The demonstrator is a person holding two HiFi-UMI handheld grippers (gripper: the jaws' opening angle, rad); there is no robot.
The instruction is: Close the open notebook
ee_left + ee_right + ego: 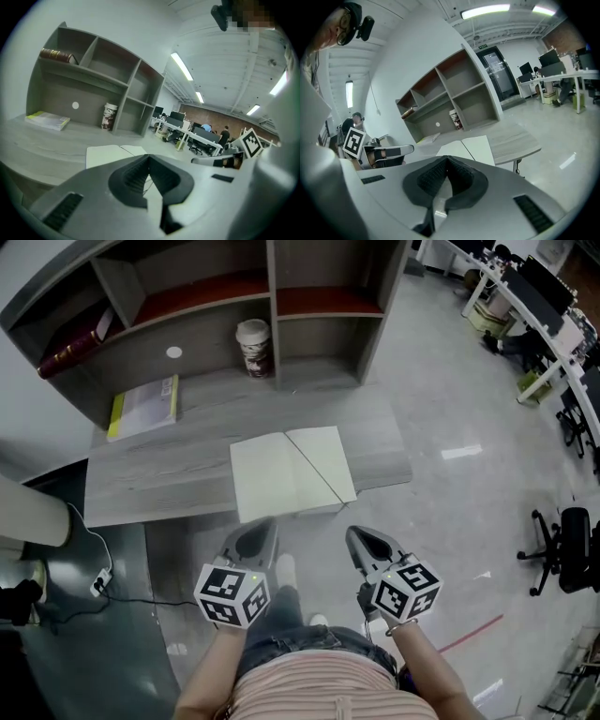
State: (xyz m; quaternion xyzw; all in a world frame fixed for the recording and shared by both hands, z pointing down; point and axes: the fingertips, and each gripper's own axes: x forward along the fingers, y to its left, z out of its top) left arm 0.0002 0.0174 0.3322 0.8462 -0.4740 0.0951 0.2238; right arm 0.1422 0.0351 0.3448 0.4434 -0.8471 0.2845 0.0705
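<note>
The open notebook lies flat on the grey desk, near its front edge, with two pale blank pages and the spine slanting between them. It also shows in the left gripper view and in the right gripper view. My left gripper hangs just short of the desk's front edge, below the notebook's left page, shut and holding nothing. My right gripper is level with it below the right page, also shut and holding nothing. Neither touches the notebook.
A grey shelf unit stands at the back of the desk, with a paper cup in front of it and a dark red book in its left bay. A yellow-edged book lies at back left. Office chairs stand to the right.
</note>
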